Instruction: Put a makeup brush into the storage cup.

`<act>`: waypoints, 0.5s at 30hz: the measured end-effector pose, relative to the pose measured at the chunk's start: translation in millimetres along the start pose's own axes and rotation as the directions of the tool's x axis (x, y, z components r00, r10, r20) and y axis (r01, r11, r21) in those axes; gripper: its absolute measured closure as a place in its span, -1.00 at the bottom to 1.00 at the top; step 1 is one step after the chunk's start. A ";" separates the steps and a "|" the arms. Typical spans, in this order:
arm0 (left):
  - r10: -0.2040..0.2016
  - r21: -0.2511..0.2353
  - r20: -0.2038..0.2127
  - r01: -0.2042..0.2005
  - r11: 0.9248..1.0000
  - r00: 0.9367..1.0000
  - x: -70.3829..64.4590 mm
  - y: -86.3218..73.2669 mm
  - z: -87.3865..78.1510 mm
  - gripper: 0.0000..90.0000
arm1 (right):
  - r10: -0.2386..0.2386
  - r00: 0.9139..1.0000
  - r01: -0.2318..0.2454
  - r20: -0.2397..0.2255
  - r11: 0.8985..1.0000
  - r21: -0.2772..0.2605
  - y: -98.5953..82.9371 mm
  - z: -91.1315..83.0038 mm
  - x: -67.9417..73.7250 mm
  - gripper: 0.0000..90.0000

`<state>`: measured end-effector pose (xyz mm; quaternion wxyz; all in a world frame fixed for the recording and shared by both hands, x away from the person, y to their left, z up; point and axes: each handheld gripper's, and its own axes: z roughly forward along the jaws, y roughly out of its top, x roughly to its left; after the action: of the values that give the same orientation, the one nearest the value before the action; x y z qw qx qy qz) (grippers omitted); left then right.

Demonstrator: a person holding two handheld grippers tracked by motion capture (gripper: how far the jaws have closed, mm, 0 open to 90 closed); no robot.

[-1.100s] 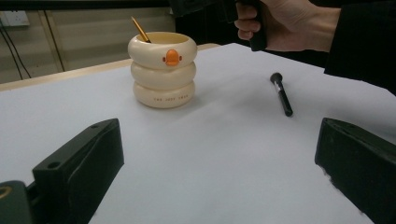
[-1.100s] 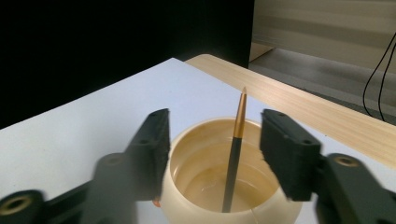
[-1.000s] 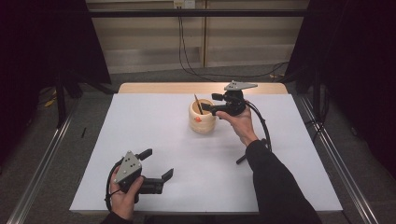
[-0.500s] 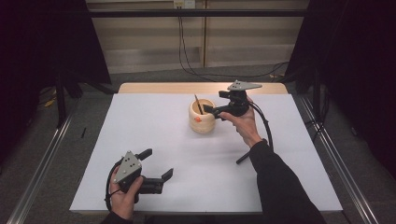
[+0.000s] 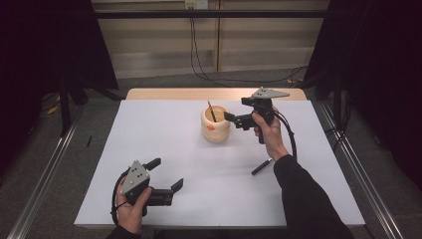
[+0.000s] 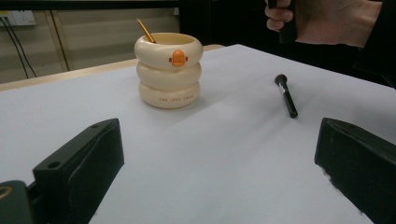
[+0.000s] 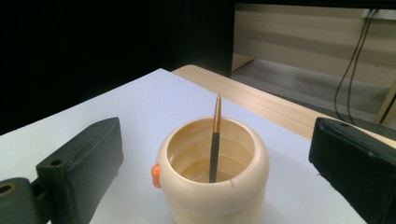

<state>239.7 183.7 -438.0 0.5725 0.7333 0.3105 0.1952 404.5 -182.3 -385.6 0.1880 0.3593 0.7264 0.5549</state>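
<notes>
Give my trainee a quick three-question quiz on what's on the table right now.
1. True or false: the black makeup brush lies flat on the white table.
2. What stands inside the cream ringed holder with the orange button? A) a thin orange-tipped brush B) scissors C) nothing
3. Are the right gripper fingers open or shut?

Key: 1 true; 2 A; 3 open.
</notes>
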 end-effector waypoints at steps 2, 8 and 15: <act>0.006 0.002 0.000 -0.006 1.000 1.000 0.0 0.2 -0.1 -0.97 | -0.004 1.000 0.004 0.012 1.000 -0.005 -0.2 -3.7 0.4 -0.93; 0.012 0.003 0.003 -0.012 1.000 1.000 0.4 0.0 0.1 -0.97 | -0.012 0.999 0.013 0.040 1.000 -0.025 -1.3 -15.1 3.3 -0.91; -0.002 -0.003 0.003 0.002 1.000 1.000 0.5 0.0 -0.6 -0.97 | -0.036 0.997 0.037 0.069 0.999 -0.021 -6.4 -23.7 8.4 -0.91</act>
<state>239.6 184.5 -437.9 0.5741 0.7325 0.3102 0.1941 380.9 -192.8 -383.2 0.2269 0.3628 0.7197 0.5468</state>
